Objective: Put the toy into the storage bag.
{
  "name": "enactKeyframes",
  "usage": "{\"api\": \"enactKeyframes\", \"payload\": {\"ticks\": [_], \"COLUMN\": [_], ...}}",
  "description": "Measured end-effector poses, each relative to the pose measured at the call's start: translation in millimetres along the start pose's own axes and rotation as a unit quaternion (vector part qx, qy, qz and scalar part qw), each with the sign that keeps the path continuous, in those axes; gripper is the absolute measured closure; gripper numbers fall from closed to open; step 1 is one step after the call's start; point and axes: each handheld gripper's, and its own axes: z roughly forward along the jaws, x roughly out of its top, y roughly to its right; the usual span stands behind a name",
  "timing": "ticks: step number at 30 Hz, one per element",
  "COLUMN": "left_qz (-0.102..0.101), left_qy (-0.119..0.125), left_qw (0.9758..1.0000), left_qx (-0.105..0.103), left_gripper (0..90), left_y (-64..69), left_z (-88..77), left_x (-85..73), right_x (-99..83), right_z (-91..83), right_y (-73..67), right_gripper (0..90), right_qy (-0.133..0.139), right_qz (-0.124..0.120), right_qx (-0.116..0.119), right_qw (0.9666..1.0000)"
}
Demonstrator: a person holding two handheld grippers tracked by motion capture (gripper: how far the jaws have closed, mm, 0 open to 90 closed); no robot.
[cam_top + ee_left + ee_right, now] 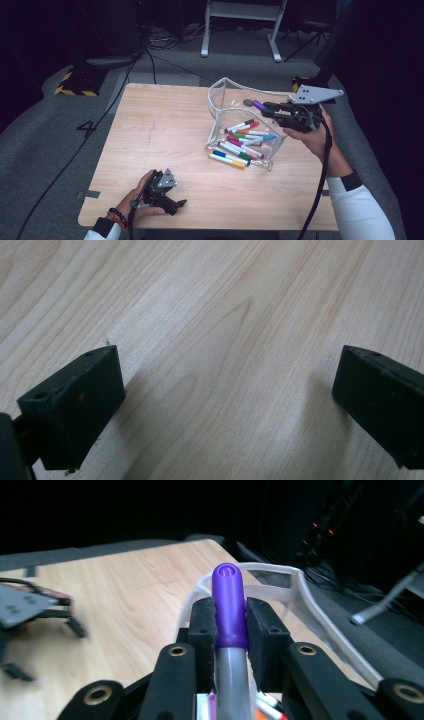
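Observation:
My right gripper (269, 109) is raised over the open mouth of a clear plastic pouch (220, 92) and is shut on a purple-capped marker (258, 105). In the right gripper view the purple-capped marker (229, 605) sits clamped between the two black pads of the right gripper (230, 622), cap pointing away, with the pouch (300, 587) rim below. Several coloured markers (242, 142) lie inside the pouch. My left gripper (179, 205) rests on the wooden table (160, 130) near the front left corner. The left gripper (227, 395) holds its jaws wide apart over bare wood.
The pouch stands at the table's right half, its lower end near the right edge. A yellow-capped marker (227, 161) lies at the pouch's lower end. Black cables (90, 135) run across the grey floor at left. A white stand (240, 27) is beyond the table.

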Motion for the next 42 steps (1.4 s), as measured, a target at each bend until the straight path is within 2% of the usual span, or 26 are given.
{"api": "enactKeyframes", "payload": {"ticks": [3,8,18,24,26,28,31,35,37,39,40,42], "left_qz": [0.0,0.0,0.001,0.001,0.001,0.001,0.001,0.001,0.001,0.001,0.001,0.001], "left_qy": [0.0,0.0,0.0,0.0,0.0,0.0,0.0,0.0,0.0,0.0,0.0,0.0], "left_qw": [1.0,1.0,1.0,1.0,1.0,1.0,1.0,1.0,1.0,1.0,1.0,1.0], "left_qx": [0.0,0.0,0.0,0.0,0.0,0.0,0.0,-0.001,0.0,0.0,0.0,0.0], "left_gripper": [0.5,0.5,0.5,0.6,0.6,0.5,0.6,0.6,0.6,0.6,0.5,0.5], "left_y": [0.0,-0.1,-0.1,-0.1,-0.2,-0.1,-0.1,-0.2,-0.1,-0.1,-0.1,-0.1], "left_z": [0.0,0.0,0.0,0.0,0.0,0.0,0.0,0.0,0.0,0.0,0.0,0.0], "left_x": [0.0,0.0,0.0,0.0,0.0,0.0,0.0,0.0,0.0,0.0,0.0,0.0], "right_x": [3.6,2.1,-14.8,-26.0,-27.6,-30.5,-34.0,-34.8,-33.6,-33.2,-32.3,-31.0], "right_z": [10.1,32.0,69.5,90.0,93.3,96.8,102.4,109.4,110.7,112.6,113.0,112.8], "right_y": [8.5,20.9,44.7,53.1,53.3,55.0,55.5,51.6,48.2,44.8,42.7,40.0], "right_gripper": [74.4,74.4,74.5,74.5,74.4,74.4,74.4,74.3,74.3,74.2,74.2,74.0], "right_qy": [-0.012,-0.034,-0.101,-0.161,-0.169,-0.177,-0.201,-0.232,-0.238,-0.25,-0.256,-0.26], "right_qz": [-0.002,0.009,0.031,0.036,0.031,0.04,0.043,0.037,0.038,0.044,0.04,0.037], "right_qx": [-0.012,-0.012,-0.019,-0.032,-0.038,-0.034,-0.029,-0.013,-0.006,0.015,0.017,0.021], "right_qw": [0.9998,0.9993,0.9942,0.9858,0.9844,0.9827,0.9782,0.972,0.9705,0.9671,0.9656,0.9648]}}
